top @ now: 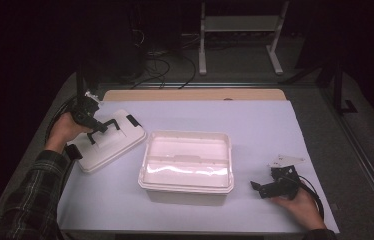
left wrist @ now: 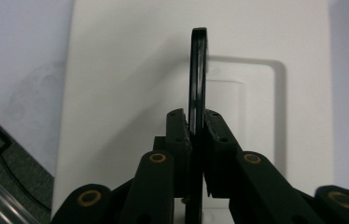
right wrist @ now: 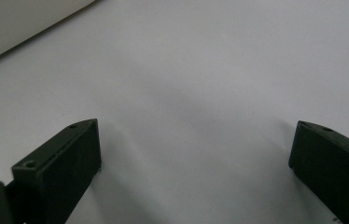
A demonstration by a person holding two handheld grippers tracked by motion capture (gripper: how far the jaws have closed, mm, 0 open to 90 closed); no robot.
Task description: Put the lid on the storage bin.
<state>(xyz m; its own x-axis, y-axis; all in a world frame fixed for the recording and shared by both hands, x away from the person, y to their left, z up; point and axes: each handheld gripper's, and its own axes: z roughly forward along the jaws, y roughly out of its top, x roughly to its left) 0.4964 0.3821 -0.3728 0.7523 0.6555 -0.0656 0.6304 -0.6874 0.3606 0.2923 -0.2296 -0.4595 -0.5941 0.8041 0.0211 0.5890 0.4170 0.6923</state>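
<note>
A white plastic bin (top: 186,167) sits open near the middle of the white table cover (top: 255,120); its inside looks bare and glossy — nothing shows in it. Its white lid (top: 107,142) lies flat on the cover just left of the bin, turned at an angle, with black latches at its ends. The left gripper (top: 96,127) is over the lid; in the left gripper view its jaws are clamped on the lid's thin black handle (left wrist: 198,74), which stands upright between them. The right gripper (top: 262,187) rests low on the cover right of the bin, apart from it — jaws spread wide, holding nothing.
</note>
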